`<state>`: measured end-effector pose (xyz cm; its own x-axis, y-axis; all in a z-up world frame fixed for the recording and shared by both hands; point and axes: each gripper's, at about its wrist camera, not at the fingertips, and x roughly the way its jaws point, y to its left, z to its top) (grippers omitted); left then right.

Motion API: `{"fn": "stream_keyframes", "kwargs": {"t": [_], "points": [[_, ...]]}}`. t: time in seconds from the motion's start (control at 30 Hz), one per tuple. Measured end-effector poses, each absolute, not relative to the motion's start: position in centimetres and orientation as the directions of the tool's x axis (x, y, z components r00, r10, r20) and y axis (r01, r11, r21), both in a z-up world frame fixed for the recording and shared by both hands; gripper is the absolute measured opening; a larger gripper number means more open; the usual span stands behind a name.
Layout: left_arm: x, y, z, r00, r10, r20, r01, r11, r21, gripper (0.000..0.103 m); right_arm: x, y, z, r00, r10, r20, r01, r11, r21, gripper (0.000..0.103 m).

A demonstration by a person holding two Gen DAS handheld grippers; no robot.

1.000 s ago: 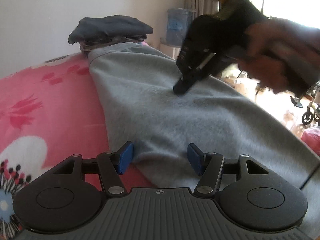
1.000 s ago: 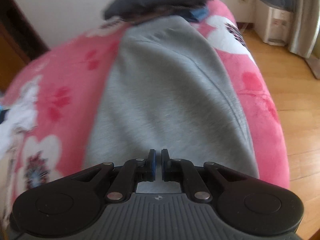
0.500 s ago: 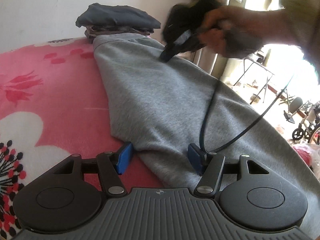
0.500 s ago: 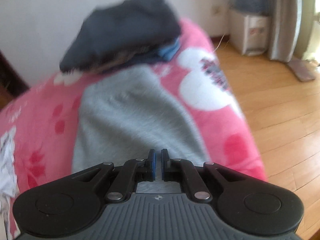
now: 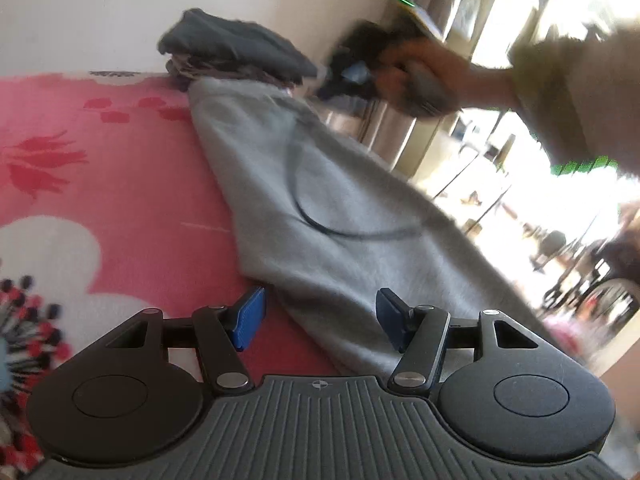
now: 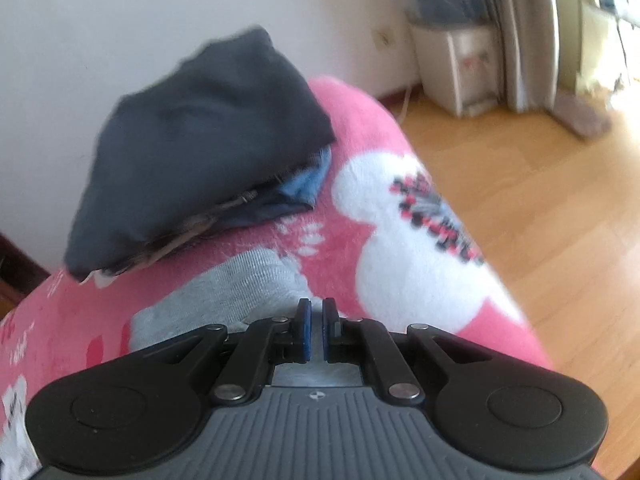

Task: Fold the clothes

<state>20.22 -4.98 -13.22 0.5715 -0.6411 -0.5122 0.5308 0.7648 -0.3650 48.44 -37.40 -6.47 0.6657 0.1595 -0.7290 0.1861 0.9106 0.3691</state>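
A long grey garment (image 5: pixel 320 208) lies lengthwise on a pink flowered blanket (image 5: pixel 100 184). My left gripper (image 5: pixel 320 316) is open over its near end, and the cloth lies between the blue pads (image 5: pixel 250 316) without being pinched. Far off, a hand (image 5: pixel 420 80) holds my right gripper (image 5: pixel 356 74) above the garment's far end, blurred. In the right wrist view my right gripper (image 6: pixel 316 328) is shut with nothing visibly caught, just over the grey ribbed hem (image 6: pixel 240 288).
A stack of folded dark clothes (image 6: pixel 200 152) sits on the blanket just beyond the hem, against the white wall. A black cable (image 5: pixel 340 232) trails across the garment. To the right the bed edge drops to a wooden floor (image 6: pixel 540 200), where a white cabinet (image 6: pixel 460 68) stands.
My right gripper has travelled along the grey garment from its middle to its far hem by the dark stack, staying shut. The left gripper's view has rolled and shifted slightly; it stays open.
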Motion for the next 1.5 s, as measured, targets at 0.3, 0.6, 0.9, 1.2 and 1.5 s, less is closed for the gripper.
{"fn": "stream_keyframes", "kwargs": {"t": [0.3,0.6,0.9,1.2,1.5], "points": [[30.7,0.4,-13.1,0.582,-0.639,-0.502,0.142,0.689,-0.711,0.063,39.8,-42.4,0.7,0.618,0.518,-0.592,-0.087,0.793,0.603,0.021],[45.5,-6.2,-16.9,0.665,-0.545,-0.511,0.095,0.74,-0.666,0.064,35.1,-37.1,-9.0,0.445,0.644,-0.622,-0.014,0.7,0.714,0.036],[52.8,-8.3,-17.5,0.61,-0.569,-0.552,0.088,0.741,-0.666,0.067,34.9,-36.5,-14.3,0.452,0.639,-0.623,0.108,0.654,0.749,0.032],[53.8,-10.4,-17.0,0.551,-0.593,-0.587,0.181,0.771,-0.61,0.059,35.5,-36.1,-15.1,0.468,0.635,-0.614,0.098,0.654,0.751,0.032],[50.3,-12.4,-13.8,0.695,-0.508,-0.508,0.244,0.832,-0.497,0.026,34.6,-35.9,-14.8,0.493,0.615,-0.616,0.115,0.655,0.747,0.031]]}}
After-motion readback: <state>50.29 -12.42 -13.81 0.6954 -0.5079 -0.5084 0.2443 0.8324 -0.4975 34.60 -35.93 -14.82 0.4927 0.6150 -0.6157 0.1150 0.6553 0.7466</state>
